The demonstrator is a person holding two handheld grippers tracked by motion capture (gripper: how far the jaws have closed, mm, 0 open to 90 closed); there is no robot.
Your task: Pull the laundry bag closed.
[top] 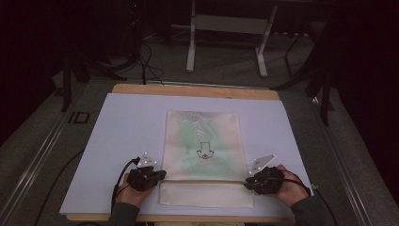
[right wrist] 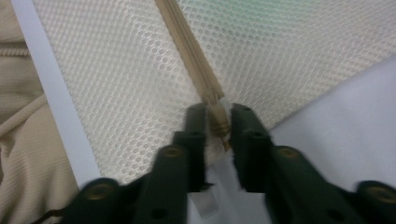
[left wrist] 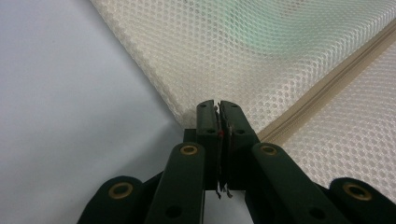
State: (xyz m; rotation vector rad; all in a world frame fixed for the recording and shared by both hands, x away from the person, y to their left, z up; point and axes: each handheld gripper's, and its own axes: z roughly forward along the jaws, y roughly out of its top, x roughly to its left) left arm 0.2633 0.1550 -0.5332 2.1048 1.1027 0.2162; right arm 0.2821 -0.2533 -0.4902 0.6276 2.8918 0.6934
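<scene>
Pale blue mat (top: 122, 127), wooden tabletop edge (top: 188, 89), grey floor (top: 226, 61) (cables trailing)

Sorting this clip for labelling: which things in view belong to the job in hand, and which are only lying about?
In the job:
mesh bag
zip seam
left gripper
right gripper

Lying about:
lilac mat
wooden table
metal stand

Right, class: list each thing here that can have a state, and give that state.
mesh bag: lying flat, green contents inside
zipper: looks closed
left gripper: jaws nearly together at bag's edge, grip unclear
right gripper: open, zipper end between jaws
</scene>
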